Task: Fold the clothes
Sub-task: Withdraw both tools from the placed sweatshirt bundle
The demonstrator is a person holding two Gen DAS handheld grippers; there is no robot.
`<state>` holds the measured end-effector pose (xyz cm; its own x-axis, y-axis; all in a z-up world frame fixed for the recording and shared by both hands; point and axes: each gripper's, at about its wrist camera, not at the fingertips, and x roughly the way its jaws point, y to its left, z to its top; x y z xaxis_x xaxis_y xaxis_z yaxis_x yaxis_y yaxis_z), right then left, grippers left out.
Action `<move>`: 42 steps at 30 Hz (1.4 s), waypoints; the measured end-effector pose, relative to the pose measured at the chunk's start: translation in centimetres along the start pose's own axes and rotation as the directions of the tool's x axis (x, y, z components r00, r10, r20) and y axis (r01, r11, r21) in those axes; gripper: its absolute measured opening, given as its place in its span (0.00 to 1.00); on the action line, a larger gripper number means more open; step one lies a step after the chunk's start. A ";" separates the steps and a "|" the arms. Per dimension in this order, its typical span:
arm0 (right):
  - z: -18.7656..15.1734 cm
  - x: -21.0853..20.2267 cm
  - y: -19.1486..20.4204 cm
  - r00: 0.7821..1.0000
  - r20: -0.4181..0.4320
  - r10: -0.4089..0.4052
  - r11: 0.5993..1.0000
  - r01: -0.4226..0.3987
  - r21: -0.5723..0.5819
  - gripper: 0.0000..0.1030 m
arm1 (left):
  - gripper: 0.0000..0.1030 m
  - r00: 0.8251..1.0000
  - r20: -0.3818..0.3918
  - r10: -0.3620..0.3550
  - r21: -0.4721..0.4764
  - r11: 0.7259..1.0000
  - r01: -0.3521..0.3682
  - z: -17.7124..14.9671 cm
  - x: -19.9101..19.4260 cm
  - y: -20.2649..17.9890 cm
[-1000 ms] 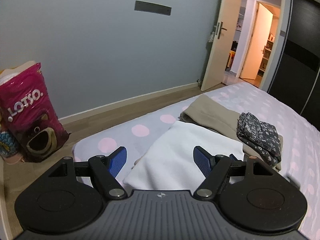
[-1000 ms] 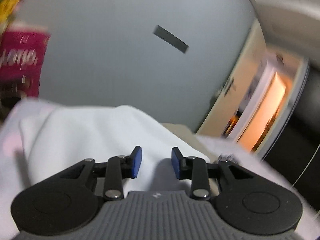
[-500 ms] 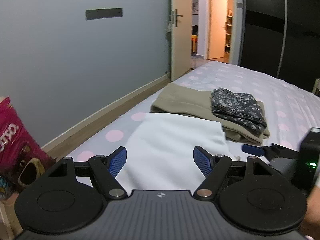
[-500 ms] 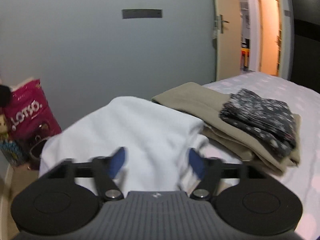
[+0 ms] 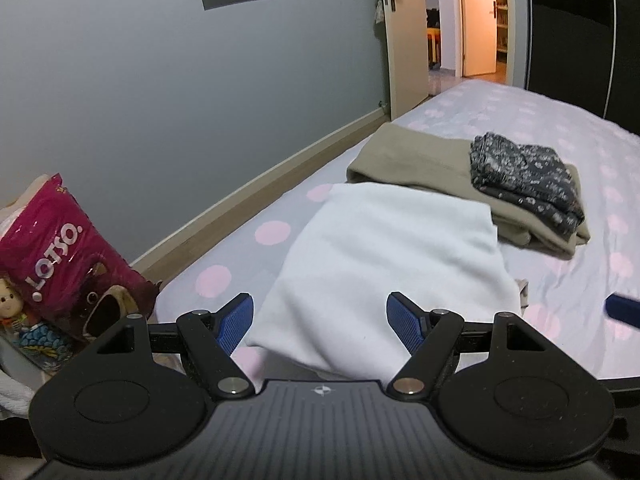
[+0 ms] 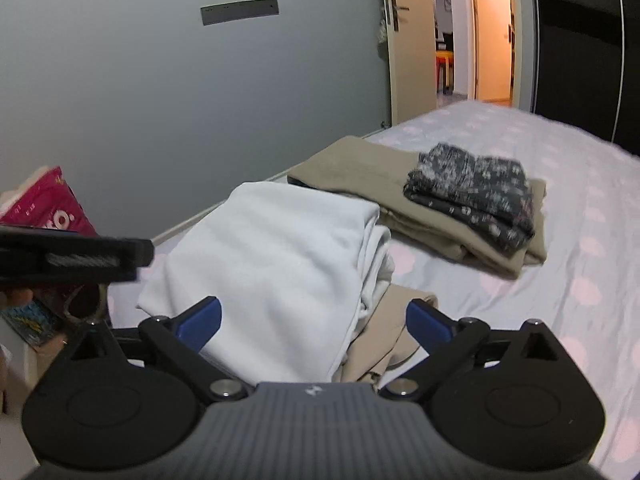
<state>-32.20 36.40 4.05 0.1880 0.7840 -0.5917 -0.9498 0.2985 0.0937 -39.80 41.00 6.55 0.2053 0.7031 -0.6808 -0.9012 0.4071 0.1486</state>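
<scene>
- The white garment (image 5: 392, 264) lies folded into a thick rectangular pad on the bed (image 5: 560, 280), near the bed's left edge, its top face smooth with only soft creases.
- From my right wrist view its right side shows stacked, rounded fold layers, and a tan cloth (image 6: 384, 340) pokes out from under its near right corner.
- Just beyond it lies a folded khaki garment (image 5: 420, 160), flat and broad, its near edge touching or slightly tucked under the white one; I cannot tell which.
- On the khaki garment's right part sits a small folded dark floral garment (image 5: 524, 176), grey-black with pale speckled print, its edges a little rumpled.
- My left gripper (image 5: 320, 320) hangs just in front of the white garment's near edge, blue pads spread wide, holding nothing.
- My right gripper (image 6: 314, 320) is likewise spread wide and empty, hovering at the white garment's near right corner over the tan cloth.
- The bed sheet is pale lilac with pink dots.
- On the floor left of the bed stands a magenta Lotso bag (image 5: 64, 256) with a small doll (image 5: 12, 300) beside it.
- Behind is a grey wall (image 5: 160, 80) and an open door (image 5: 404, 36) to a lit hallway.
</scene>
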 end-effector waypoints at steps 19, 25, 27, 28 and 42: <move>-0.7 0.3 2.3 0.990 -0.140 -0.029 1.000 0.027 -0.014 0.99 | 0.71 0.955 -0.244 0.168 0.056 0.986 -0.159 -1.3 3.3 0.6; -0.9 0.8 2.4 0.987 -0.150 -0.061 0.998 0.059 -0.021 0.99 | 0.71 0.960 -0.239 0.144 0.026 0.990 -0.142 -1.4 3.1 1.2; -0.8 0.9 2.4 0.987 -0.138 -0.085 0.996 0.082 -0.028 0.99 | 0.71 0.962 -0.236 0.137 0.029 0.991 -0.134 -1.3 3.2 1.2; -0.8 0.9 2.5 0.986 -0.132 -0.097 0.995 0.094 -0.032 0.99 | 0.71 0.963 -0.233 0.133 0.033 0.991 -0.129 -1.3 3.3 1.1; -1.6 2.1 2.1 0.976 -0.157 -0.149 0.989 0.142 -0.051 0.99 | 0.71 0.963 -0.266 0.051 0.070 0.997 -0.033 -1.7 3.7 0.0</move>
<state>-34.18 37.78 1.68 0.2856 0.6358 -0.7171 -0.9248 0.3791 -0.0322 -39.67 42.61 2.80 0.0504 0.5422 -0.8387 -0.8787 0.4232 0.2208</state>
